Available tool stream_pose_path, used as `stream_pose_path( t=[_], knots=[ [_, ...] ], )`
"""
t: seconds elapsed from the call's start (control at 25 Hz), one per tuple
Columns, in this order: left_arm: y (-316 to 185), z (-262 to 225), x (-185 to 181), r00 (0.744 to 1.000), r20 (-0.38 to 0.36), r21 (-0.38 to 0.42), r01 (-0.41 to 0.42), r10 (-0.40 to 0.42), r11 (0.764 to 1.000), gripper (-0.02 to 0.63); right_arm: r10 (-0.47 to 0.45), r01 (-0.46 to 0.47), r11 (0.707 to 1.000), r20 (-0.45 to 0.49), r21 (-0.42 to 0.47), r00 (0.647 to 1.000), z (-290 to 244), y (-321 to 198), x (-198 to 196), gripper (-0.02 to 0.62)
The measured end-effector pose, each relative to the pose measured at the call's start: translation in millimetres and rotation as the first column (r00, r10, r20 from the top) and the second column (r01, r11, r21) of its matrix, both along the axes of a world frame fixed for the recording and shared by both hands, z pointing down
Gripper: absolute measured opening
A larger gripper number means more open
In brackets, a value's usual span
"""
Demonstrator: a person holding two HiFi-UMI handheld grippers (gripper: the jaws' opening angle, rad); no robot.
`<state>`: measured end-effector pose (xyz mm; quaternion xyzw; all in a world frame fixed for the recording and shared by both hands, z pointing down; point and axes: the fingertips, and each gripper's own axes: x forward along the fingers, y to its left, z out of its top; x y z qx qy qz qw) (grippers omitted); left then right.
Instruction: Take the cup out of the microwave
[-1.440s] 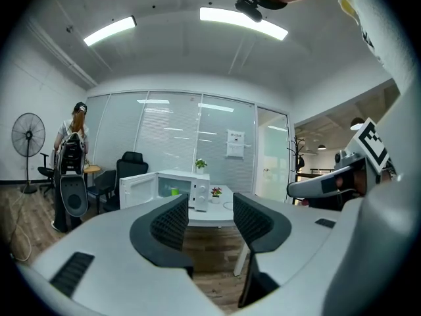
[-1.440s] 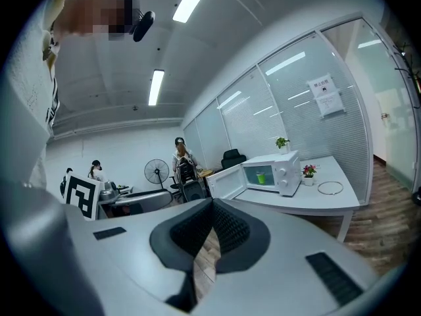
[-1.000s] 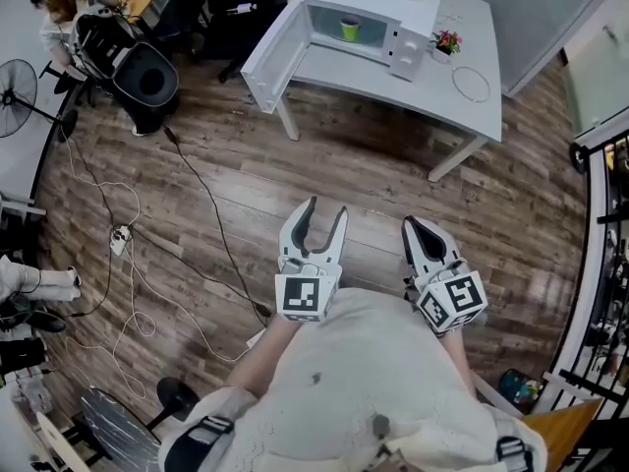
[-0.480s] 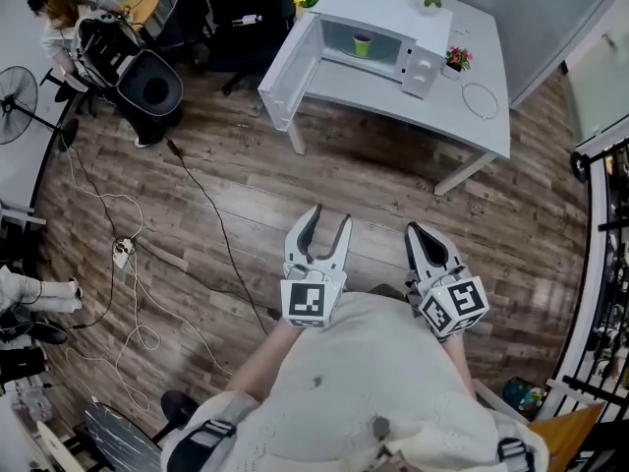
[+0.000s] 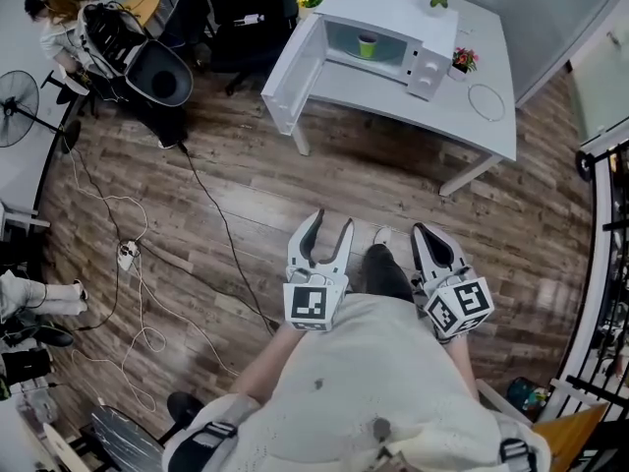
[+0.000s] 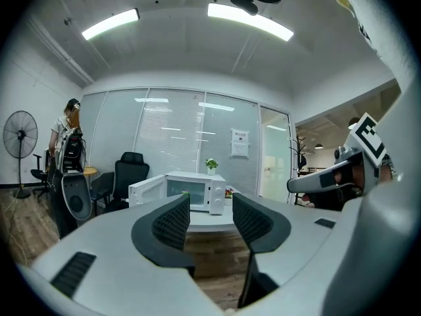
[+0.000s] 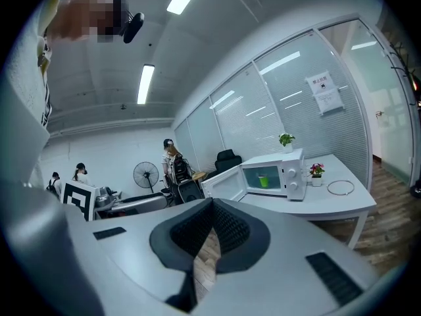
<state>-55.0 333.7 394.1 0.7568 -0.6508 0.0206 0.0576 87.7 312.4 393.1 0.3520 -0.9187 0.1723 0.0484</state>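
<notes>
Cup (image 5: 368,44) stands upright in the open microwave (image 5: 393,8) — left gripper (image 5: 330,221) jaws apart, right gripper (image 5: 426,230) jaws together.

Bare wooden floor (image 5: 373,180) lies open between the person and the white table (image 5: 447,116); a black cable (image 5: 211,209) trails across the boards well to the left. The microwave (image 5: 393,10) stands with its door (image 5: 290,72) swung wide, jutting out past the table's left edge (a panel to steer round on that side). The cavity mouth faces the room unblocked, a green cup (image 5: 368,44) alone inside. A small flower pot (image 5: 460,61) stands just right of the microwave.
</notes>
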Motion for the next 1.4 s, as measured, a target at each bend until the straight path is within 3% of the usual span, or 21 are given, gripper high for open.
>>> stream_pose_path(
  t=[0.32, 0.92, 1.4],
  knots=[
    [-34, -2, -23, 0.998, -0.001, 0.006, 0.066, -0.066, 0.998, 0.224, -0.025, 0.025, 0.999, 0.004, 0.031, 1.000, -3, -51, -10, 0.009],
    [-163, 1, -47, 0.993, -0.002, -0.011, 0.116, -0.116, 0.993, 0.224, -0.079, 0.079, 0.996, 0.003, 0.030, 0.997, -10, -198, -45, 0.009],
    [-294, -6, -19, 0.992, -0.002, 0.003, 0.124, -0.124, 0.992, 0.224, -0.137, 0.136, 0.990, 0.016, 0.036, 0.990, -16, -322, -28, 0.009]
  ],
)
